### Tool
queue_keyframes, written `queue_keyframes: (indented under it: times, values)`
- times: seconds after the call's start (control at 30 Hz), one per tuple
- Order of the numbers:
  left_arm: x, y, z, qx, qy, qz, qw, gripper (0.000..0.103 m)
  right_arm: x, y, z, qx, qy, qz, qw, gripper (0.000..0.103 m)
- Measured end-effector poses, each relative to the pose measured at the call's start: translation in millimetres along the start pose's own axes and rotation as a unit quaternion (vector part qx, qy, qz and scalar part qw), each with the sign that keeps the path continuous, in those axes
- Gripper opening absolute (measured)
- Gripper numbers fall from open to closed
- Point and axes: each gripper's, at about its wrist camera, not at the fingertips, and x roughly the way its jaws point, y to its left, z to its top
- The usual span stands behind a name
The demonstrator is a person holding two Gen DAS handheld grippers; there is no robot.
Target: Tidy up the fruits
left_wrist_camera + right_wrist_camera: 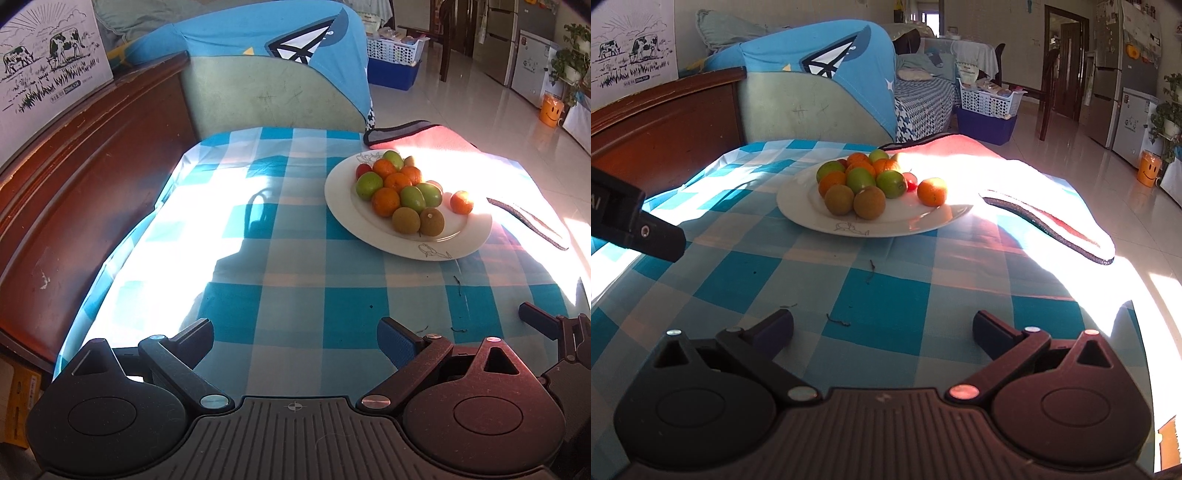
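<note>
- Nearest to us, our left gripper (295, 334) hangs low over the checked cloth of the bench (295, 295) with its fingers (397, 341) spread wide and nothing between them
- Our right gripper (882, 328) sits beside it at much the same height, fingers (991, 330) likewise released and empty; its tip shows at the right edge of the left wrist view
- Ahead of both lies bare cloth with a few dark bits of stem, so no fruit is within reach of either pair of fingers yet
- Farther on stands the white plate (812, 218), and all the fruit is on it: two brown kiwis (855, 201) at the near rim, green fruits (875, 182) and oranges heaped behind them, and one lone orange (932, 192) apart on the plate's right side
- From the right gripper the plate lies almost straight ahead, a little left of centre; from the left gripper it lies ahead and well to the right
- We judge the right gripper the nearer and better lined up, with the two kiwis the first fruit it would meet
- Beyond the plate a pink cloth (960, 151) lies on the bench's far right
</note>
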Motion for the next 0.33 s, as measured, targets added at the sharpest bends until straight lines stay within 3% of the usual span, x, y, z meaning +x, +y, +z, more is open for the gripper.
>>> queue_keyframes:
  times: [0.33]
  values:
    - [5.9,1.5,-2.4,-0.001,0.004,0.004,1.0000,0.096,3.8,1.1,0.8,-0.003,-0.001,0.002,1.000,0.102]
